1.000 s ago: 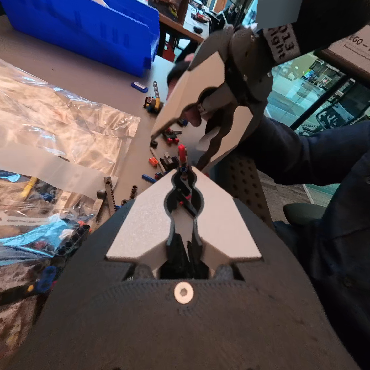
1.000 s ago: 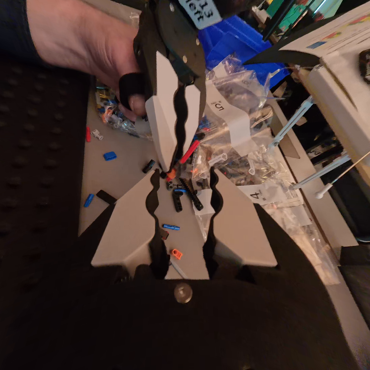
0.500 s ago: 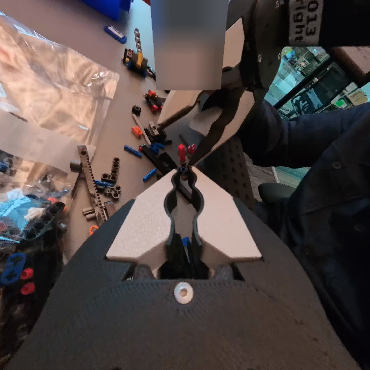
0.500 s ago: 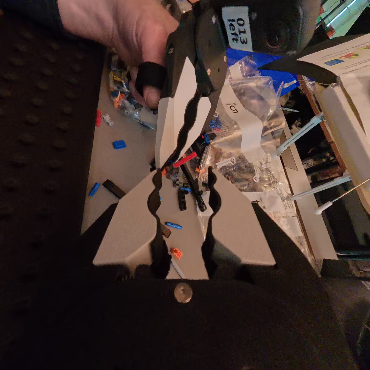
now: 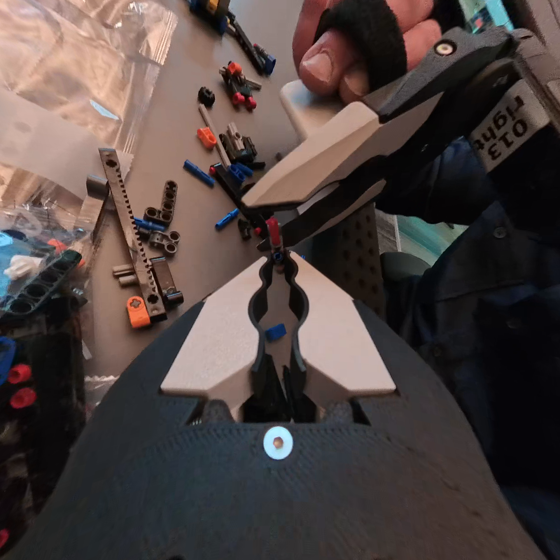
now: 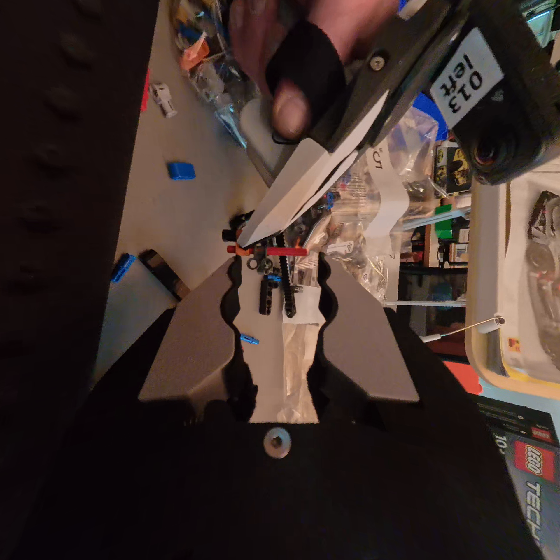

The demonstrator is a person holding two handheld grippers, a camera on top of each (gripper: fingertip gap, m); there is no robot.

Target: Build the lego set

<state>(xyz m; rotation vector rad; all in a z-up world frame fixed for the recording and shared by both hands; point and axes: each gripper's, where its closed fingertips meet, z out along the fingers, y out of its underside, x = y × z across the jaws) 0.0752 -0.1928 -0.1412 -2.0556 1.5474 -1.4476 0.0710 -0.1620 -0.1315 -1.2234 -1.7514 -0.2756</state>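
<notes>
My left gripper (image 5: 278, 257) is shut on a small assembly: a red axle (image 5: 273, 233) that sticks out past its tips. In the right wrist view the red axle (image 6: 286, 251) lies level, with an orange connector (image 6: 242, 251) and a dark grey connector (image 6: 260, 250) on it. There the left gripper (image 6: 247, 240) comes in from the upper right and pinches the orange end. My right gripper (image 6: 278, 259) is open, its two tips either side of the axle. In the left wrist view the right gripper (image 5: 268, 222) reaches in from the upper right, with the axle between its spread fingers.
Loose pieces lie on the grey table: a black gear rack (image 5: 130, 224), an orange connector (image 5: 138, 312), blue pins (image 5: 198, 172) and a blue tile (image 6: 181, 170). Clear part bags (image 6: 378, 224) lie beyond, a set box (image 6: 533, 472) at the right, a dark dimpled panel (image 6: 60, 181) at the left. My two grippers' fingertips are within a few centimetres of each other.
The two grippers have come together. The open right gripper has closed in on the red axle, which now sits between its tips. The left gripper stays shut on the assembly.
</notes>
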